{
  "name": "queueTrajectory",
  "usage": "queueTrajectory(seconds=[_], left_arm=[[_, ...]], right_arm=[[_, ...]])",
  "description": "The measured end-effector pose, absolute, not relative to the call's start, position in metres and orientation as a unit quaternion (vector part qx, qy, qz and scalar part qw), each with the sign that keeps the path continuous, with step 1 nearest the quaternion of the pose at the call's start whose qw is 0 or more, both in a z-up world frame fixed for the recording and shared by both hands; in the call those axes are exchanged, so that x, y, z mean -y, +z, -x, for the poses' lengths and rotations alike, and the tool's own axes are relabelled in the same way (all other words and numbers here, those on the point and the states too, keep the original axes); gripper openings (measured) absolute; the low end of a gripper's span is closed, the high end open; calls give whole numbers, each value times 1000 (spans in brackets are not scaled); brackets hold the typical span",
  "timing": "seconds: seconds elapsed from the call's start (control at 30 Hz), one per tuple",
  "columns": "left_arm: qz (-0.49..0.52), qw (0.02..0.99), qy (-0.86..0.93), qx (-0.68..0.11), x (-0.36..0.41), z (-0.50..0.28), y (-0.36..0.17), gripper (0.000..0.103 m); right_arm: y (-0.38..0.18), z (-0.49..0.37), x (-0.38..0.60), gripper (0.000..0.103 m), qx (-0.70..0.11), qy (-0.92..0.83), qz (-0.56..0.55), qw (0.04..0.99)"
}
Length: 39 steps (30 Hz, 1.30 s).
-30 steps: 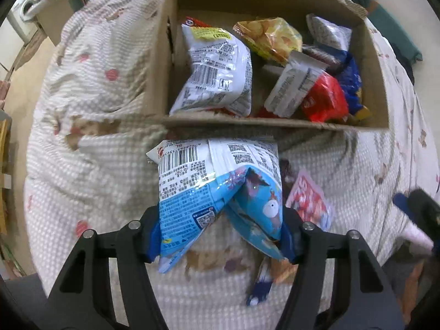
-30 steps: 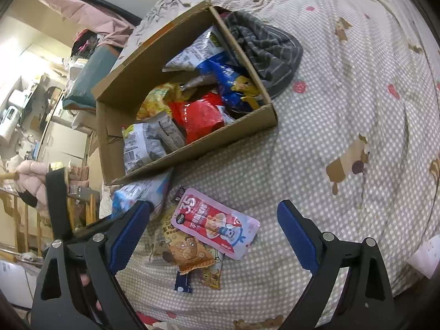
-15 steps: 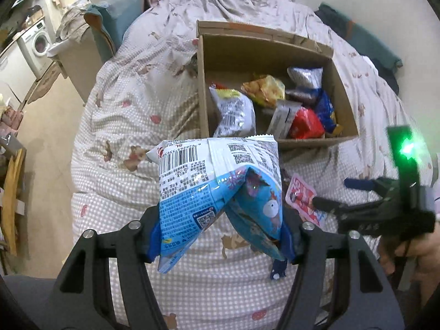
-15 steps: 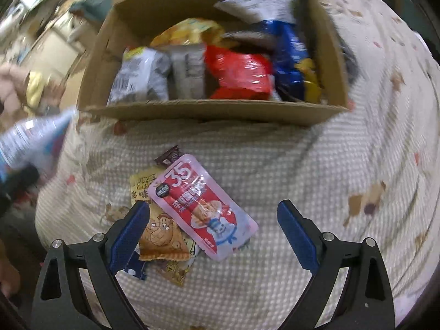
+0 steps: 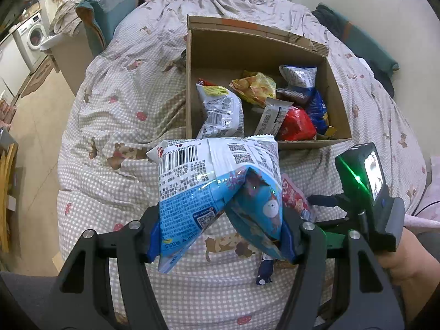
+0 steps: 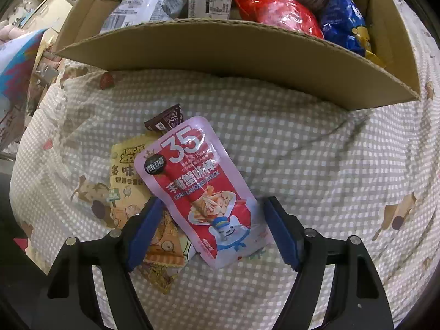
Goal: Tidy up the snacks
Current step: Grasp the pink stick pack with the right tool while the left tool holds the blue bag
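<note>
My left gripper (image 5: 220,236) is shut on a blue and white snack bag (image 5: 217,187) and holds it in the air above the bed, short of the cardboard box (image 5: 189,88). The box holds several snack packs. My right gripper (image 6: 213,231) is open and low over the bed, its jaws on either side of a pink and red crab stick pouch (image 6: 203,189). A yellow snack pack (image 6: 129,189) and a small brown sachet (image 6: 166,118) lie partly under that pouch. The right gripper also shows in the left wrist view (image 5: 321,203).
The box front wall (image 6: 247,55) stands just beyond the pouch. The bed has a checked cover (image 5: 115,115). A washing machine (image 5: 30,41) and a teal cushion (image 5: 110,19) are at the far left. A dark blue sachet (image 5: 265,271) lies on the cover.
My left gripper rose and pulled back from the box with the bag. My right gripper came down to the pink pouch, and its jaws narrowed around it.
</note>
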<state>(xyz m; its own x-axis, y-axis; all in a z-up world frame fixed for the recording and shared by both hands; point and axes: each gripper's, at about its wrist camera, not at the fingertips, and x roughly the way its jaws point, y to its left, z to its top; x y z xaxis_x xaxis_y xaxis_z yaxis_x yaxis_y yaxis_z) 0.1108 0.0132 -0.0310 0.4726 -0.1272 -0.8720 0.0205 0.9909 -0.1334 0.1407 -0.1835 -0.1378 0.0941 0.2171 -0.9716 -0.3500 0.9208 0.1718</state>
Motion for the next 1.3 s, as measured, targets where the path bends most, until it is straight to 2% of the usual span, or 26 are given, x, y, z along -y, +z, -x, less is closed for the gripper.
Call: queueTrajectory(seconds=[0.07, 0.13, 0.2, 0.3, 0.37, 0.4, 0.73, 1.07, 1.3], left_arm=[[54, 857, -38, -511, -15, -111, -31, 62], [57, 858, -34, -509, -18, -111, -31, 62], [58, 859, -30, -508, -20, -111, -30, 62], [60, 860, -25, -507, -22, -111, -31, 62], [60, 860, -22, -506, -23, -110, -31, 62], [59, 861, -20, -505, -24, -110, -31, 62], [55, 865, -9, -499, -27, -109, -30, 62], [51, 870, 3, -490, -31, -109, -28, 62], [50, 869, 3, -492, -29, -108, -28, 62]], right_arm=[[-136, -142, 185, 70, -643, 197, 53, 739], [-135, -140, 180, 47, -637, 210, 55, 740], [-132, -135, 172, 41, -627, 217, 70, 745], [-126, -130, 172, 38, -626, 224, 63, 745], [-122, -128, 174, 28, -623, 232, 54, 745], [-120, -127, 178, 4, -625, 239, 41, 742], [-101, -117, 201, 1, -614, 231, 13, 754], [-74, -125, 243, 0, -587, 236, -114, 766], [-61, -116, 247, 0, -578, 237, -103, 774]])
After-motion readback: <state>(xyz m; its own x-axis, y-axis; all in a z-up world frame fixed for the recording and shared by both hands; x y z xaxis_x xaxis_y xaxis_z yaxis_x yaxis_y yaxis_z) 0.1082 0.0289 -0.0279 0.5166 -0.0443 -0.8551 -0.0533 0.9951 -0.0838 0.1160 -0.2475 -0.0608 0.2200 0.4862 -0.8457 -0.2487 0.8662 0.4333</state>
